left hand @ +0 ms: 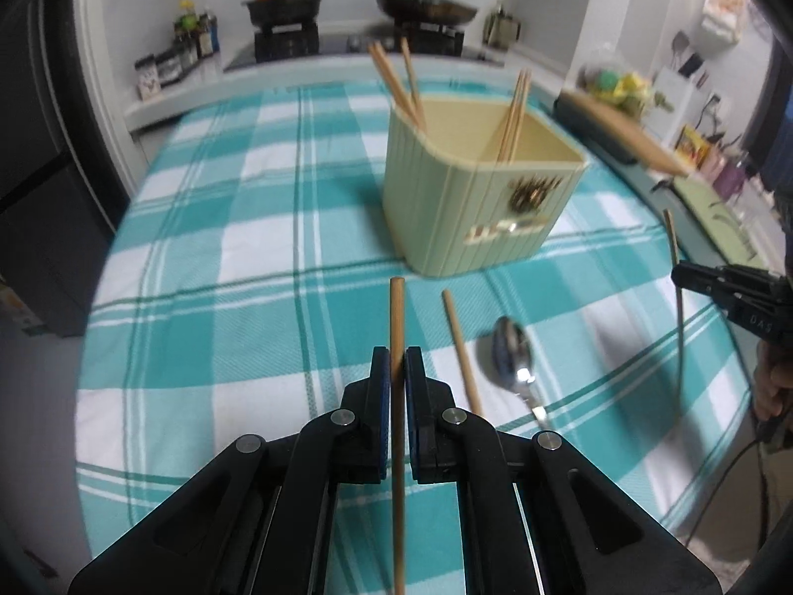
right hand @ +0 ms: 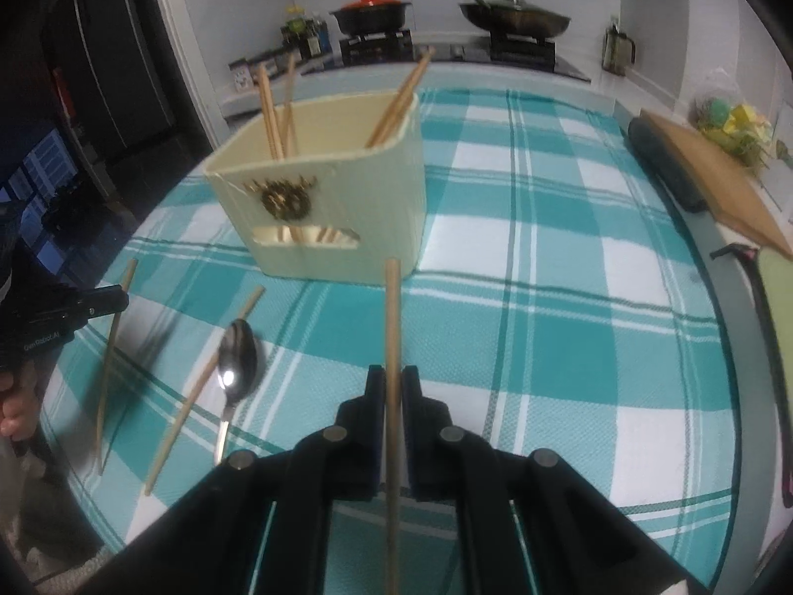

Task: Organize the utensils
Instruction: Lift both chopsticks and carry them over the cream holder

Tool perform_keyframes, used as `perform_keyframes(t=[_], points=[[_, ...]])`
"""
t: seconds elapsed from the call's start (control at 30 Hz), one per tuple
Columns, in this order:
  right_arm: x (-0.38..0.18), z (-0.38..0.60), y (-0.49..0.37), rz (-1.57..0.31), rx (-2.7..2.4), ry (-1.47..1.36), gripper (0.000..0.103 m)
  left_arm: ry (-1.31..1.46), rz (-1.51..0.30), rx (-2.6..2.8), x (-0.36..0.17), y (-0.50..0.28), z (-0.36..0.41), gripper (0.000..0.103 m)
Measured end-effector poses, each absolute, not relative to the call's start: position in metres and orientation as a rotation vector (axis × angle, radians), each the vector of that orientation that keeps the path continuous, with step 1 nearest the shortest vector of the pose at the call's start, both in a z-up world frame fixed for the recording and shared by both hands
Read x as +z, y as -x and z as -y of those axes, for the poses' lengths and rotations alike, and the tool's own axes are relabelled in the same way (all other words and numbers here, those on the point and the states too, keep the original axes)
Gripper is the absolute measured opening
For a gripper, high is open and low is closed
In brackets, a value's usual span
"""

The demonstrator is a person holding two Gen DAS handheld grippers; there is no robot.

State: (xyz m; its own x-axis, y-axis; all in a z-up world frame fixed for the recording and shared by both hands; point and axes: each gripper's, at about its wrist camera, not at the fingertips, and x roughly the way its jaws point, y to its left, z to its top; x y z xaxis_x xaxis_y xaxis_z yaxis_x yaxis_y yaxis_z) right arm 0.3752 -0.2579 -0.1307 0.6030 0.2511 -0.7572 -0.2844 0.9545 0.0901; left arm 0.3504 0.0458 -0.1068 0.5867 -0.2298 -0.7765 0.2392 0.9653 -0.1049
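Left wrist view: the left gripper (left hand: 396, 362) had its jaws clamped on a wooden chopstick (left hand: 397, 317), which ran between the blue pads and poked out past the tips, its tail trailing back under the camera. Just right of those jaws, a loose chopstick (left hand: 462, 349) lay on the teal checked tablecloth (left hand: 257, 258), with a metal spoon (left hand: 513, 354) beside it, bowl pointing away. Ahead of the jaws and slightly right stood the pale green utensil holder (left hand: 461, 208), upright, several chopsticks (left hand: 515, 119) leaning inside it. Far right of the jaws, the right gripper (left hand: 681, 275) appeared, pinching its own thin stick.

From the right wrist view, the right gripper's jaws were closed on a second chopstick (right hand: 392, 317), held the same way, lengthwise between the pads, its tip reaching forward toward the holder's base. The holder sat just ahead and left of these jaws; the spoon and loose chopstick lay to their left on the cloth, apparently touching, though blur made that uncertain. Farther left, the left gripper (right hand: 121, 300) held its stick steeply tilted, a person's hand (right hand: 17, 396) below it.

Beyond the holder, a black pot with a red lid (right hand: 370, 12) and a lidded wok (right hand: 515, 17) sat on the stove (right hand: 446, 52). A wooden board (right hand: 713, 183) rested far right of the jaws.
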Motion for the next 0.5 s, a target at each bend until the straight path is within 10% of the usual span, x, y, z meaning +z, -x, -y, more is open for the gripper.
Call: perform_keyframes(t=[0.5], points=[[-0.034, 0.250, -0.296, -0.527, 0.383, 0.021, 0.006, 0.122, -0.639, -0.303, -0.017, -0.293, -0.078, 0.004]])
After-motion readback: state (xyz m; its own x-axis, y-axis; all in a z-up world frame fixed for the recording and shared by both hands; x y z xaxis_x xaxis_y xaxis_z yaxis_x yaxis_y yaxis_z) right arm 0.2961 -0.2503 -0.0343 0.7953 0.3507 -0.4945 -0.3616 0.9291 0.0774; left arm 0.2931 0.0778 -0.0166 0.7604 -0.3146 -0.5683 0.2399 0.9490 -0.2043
